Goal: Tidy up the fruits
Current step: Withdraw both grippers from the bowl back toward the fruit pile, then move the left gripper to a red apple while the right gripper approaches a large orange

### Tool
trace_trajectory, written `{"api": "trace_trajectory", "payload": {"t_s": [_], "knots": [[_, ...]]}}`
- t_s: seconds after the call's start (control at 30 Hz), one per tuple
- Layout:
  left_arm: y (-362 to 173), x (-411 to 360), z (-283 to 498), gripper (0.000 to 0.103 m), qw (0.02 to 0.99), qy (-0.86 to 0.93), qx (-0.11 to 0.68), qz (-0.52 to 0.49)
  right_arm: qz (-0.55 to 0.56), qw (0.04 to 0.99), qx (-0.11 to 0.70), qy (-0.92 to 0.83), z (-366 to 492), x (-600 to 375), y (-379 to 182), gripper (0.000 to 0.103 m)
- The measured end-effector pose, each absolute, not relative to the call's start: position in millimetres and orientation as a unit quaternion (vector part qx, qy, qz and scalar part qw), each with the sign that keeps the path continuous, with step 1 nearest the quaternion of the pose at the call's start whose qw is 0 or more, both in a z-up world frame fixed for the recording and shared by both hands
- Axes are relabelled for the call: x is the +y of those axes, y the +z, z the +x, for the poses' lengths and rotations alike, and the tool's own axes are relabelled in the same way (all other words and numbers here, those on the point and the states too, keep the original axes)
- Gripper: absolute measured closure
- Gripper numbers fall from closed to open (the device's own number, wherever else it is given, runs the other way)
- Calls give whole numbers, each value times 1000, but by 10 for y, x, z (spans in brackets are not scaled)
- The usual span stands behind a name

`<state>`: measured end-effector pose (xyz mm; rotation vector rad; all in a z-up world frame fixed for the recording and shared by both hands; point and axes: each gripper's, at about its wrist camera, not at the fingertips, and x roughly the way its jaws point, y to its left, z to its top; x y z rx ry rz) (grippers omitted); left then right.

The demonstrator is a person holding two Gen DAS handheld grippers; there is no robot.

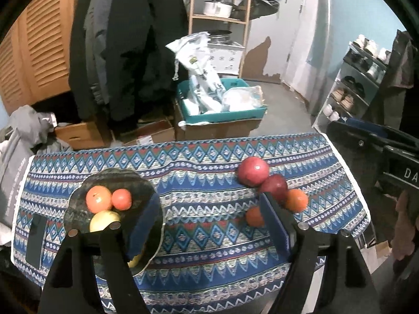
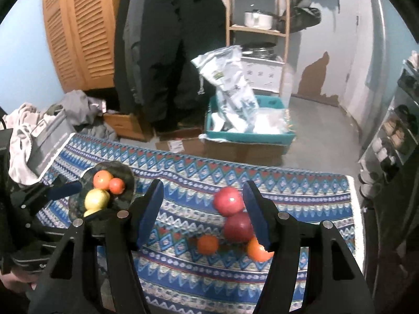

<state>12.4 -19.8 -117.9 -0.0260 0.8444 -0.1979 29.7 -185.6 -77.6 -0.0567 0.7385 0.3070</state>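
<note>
A dark plate (image 1: 117, 175) at the left of the patterned cloth holds an orange (image 1: 98, 198), a small red-orange fruit (image 1: 121, 198) and a yellow apple (image 1: 104, 221). At the right, a red apple (image 1: 252, 171), a dark red apple (image 1: 275, 187) and two oranges (image 1: 297, 200) lie loose on the cloth. My left gripper (image 1: 209, 225) hovers open above the cloth between plate and loose fruit, holding nothing. My right gripper (image 2: 204, 213) is open and empty above the cloth, its right finger beside the red apple (image 2: 227, 200) and dark red apple (image 2: 238, 226). The plate (image 2: 123, 172) lies far left.
A dark flat phone-like object (image 1: 35, 238) lies on the cloth's left end. Beyond the table's far edge, a teal crate (image 1: 222, 110) with bags sits on cardboard boxes. Clothes are piled at left (image 2: 31, 120); a shoe rack (image 1: 351, 89) stands right.
</note>
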Motion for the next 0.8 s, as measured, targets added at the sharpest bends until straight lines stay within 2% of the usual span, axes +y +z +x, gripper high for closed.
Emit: {"api": "trace_trajectory", "payload": {"t_s": [0.4, 0.8], "knots": [[-1114, -673, 171, 18, 901, -130, 414, 2, -22, 927, 361, 100, 201, -2492, -826, 39], [-1341, -894, 291, 18, 885, -142, 444, 13, -2, 917, 391, 79, 258, -2832, -1060, 39]]}}
